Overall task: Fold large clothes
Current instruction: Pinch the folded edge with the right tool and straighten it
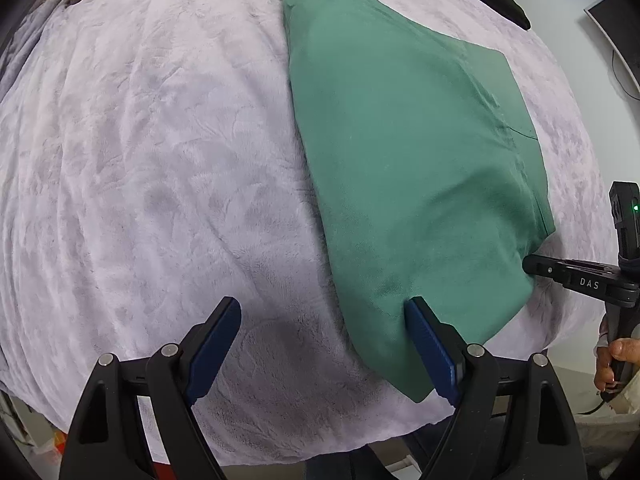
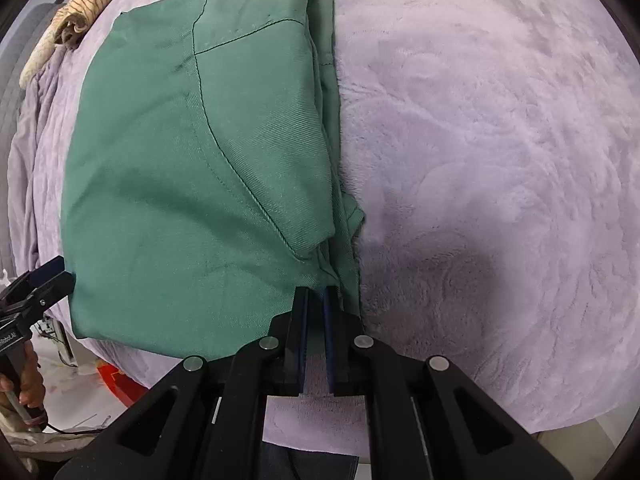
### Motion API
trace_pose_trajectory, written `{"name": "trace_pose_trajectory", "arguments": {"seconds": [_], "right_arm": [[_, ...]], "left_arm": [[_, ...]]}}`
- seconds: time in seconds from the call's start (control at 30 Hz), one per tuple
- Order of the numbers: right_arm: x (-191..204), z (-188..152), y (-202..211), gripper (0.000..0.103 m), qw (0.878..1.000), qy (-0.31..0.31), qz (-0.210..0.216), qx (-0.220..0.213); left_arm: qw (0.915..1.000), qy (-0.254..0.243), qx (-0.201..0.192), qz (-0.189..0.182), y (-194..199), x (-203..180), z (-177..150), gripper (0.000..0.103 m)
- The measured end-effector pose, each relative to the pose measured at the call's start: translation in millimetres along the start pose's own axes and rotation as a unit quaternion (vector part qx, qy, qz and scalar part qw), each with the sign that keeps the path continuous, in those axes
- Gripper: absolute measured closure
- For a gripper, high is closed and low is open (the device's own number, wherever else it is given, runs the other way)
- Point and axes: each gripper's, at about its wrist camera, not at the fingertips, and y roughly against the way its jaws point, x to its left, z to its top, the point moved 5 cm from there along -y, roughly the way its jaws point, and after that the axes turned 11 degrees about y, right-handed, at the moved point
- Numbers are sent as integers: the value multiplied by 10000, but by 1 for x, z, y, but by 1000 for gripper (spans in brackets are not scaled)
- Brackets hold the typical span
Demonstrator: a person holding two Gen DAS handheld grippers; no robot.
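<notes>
A green garment (image 1: 400, 168) lies folded into a long panel on the lilac fleece blanket (image 1: 140, 160). My left gripper (image 1: 324, 316) hangs open over the garment's near end; its right finger (image 1: 424, 328) is above the cloth and its left finger over bare blanket. Nothing is between them. In the right wrist view the garment (image 2: 192, 160) shows a curved seam and stacked layers along its right edge. My right gripper (image 2: 316, 292) has its jaws almost together, pinching that edge at the near corner, where the cloth bunches into a ridge. The right gripper (image 1: 532, 266) touches the same corner.
Bare lilac blanket (image 2: 500, 160) spreads wide to the right of the garment. A striped cloth (image 2: 80, 8) lies rolled at the far left edge. A black item (image 1: 500, 0) sits at the far right. A red object (image 2: 120, 380) is on the floor below the near edge.
</notes>
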Motion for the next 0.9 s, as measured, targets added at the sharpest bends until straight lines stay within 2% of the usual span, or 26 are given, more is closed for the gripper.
{"name": "trace_pose_trajectory", "arguments": {"seconds": [0.1,0.2,0.37,0.87,0.9], "right_arm": [[-1,-2,-4,95,10000,6,-21,2],[-1,-3,-4,95,10000,6,-39,30],[1,0,-3,95,10000,-37,-7,70],[-9,5,3,94,9997,-149,7,212],[-10,5,2,93,9996,-160,18,217]], "left_arm": [[9999,118,-28,70,-5,4,-2,8],[9997,229,28,12,-7,5,-2,8],[9997,125,43,199,-5,-3,-2,8],[9990,198,203,354,-4,-8,9,7],[9989,194,213,379,-3,-9,10,1]]}}
